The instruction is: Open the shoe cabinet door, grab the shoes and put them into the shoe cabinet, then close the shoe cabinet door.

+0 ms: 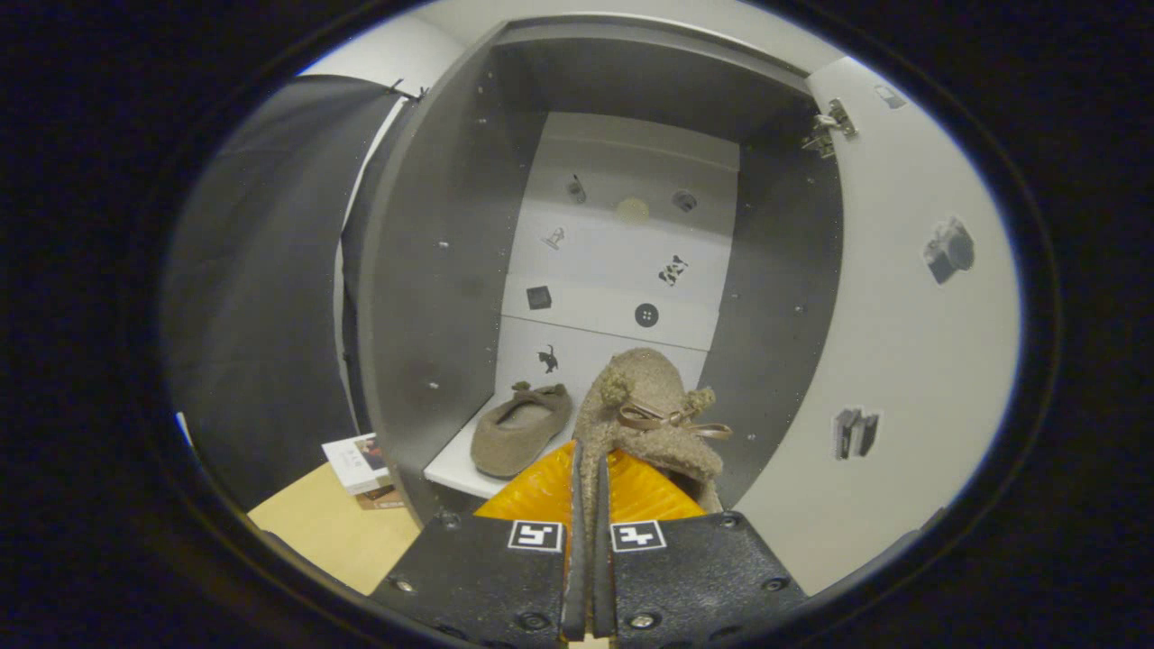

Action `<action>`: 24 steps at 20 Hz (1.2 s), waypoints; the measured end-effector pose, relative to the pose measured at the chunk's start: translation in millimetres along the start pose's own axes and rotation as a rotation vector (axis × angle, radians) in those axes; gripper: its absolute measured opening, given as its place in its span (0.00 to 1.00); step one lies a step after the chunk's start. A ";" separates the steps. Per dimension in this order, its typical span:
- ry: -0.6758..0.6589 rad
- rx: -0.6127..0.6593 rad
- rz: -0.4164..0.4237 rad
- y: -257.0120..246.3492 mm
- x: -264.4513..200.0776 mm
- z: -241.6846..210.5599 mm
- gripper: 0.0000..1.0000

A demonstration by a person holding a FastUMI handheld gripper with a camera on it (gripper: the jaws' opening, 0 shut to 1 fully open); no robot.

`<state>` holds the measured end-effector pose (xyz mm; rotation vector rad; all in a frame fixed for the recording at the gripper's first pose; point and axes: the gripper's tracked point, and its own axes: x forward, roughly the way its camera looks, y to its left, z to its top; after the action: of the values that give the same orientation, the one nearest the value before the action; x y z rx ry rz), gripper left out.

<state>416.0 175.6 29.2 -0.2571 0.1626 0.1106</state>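
Note:
A fuzzy tan slipper (645, 410) with a bow and pompoms hangs from my gripper (588, 469), whose two fingers are shut on the edge of its collar. It is held just in front of the open shoe cabinet (433, 270), toe pointing into the compartment. A second, matching tan slipper (521, 431) lies on the cabinet's white bottom shelf (451, 464), left of the held one. The cabinet door (892, 342) stands swung open on the right, its hinge (828, 126) visible at the top.
The cabinet's back wall is white with small stickers. Grey side walls flank the compartment. A small booklet (356, 461) lies on the light wooden floor (315, 532) at the cabinet's left foot. Dark cloth hangs further left.

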 end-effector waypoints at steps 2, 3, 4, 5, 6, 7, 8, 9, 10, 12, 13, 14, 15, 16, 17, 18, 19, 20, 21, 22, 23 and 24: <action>0.021 -0.029 -0.019 -7.7 29.8 -3.9 0.07; 0.035 -0.045 -0.021 -10.7 44.3 -9.0 0.07; 0.050 -0.056 -0.019 -12.0 55.0 -13.8 0.07; 0.065 -0.065 -0.019 -14.6 72.9 -18.4 0.06; 0.073 -0.082 -0.026 -18.0 88.3 -21.1 0.06; 0.072 -0.104 -0.039 -23.5 101.1 -21.7 0.06; 0.065 -0.133 -0.050 -26.3 111.7 -20.6 0.07; 0.053 -0.154 -0.061 -28.1 122.0 -19.0 0.07; 0.049 -0.167 -0.062 -27.2 130.4 -19.9 0.07; 0.054 -0.171 -0.050 -22.1 146.4 -26.2 0.07; 0.059 -0.168 -0.042 -19.2 155.2 -30.1 0.08; 0.054 -0.162 -0.046 -18.6 162.5 -32.3 0.08; 0.055 -0.153 -0.057 -19.0 168.7 -35.6 0.08; 0.054 -0.146 -0.064 -18.3 172.4 -37.3 0.09; 0.055 -0.140 -0.065 -17.7 176.1 -39.5 0.14; 0.058 -0.129 -0.063 -16.5 177.7 -41.4 0.19; 0.061 -0.112 -0.062 -16.2 177.0 -40.6 0.24; 0.066 -0.096 -0.060 -15.5 176.6 -41.5 0.28; 0.057 -0.086 -0.075 -17.8 174.2 -38.3 0.41; 0.039 -0.092 -0.099 -21.2 169.5 -32.4 0.54; 0.015 -0.101 -0.120 -24.8 162.9 -26.2 0.62; -0.014 -0.102 -0.134 -25.4 153.4 -17.5 0.70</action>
<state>567.3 160.1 -8.0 -0.3677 0.1253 -0.0128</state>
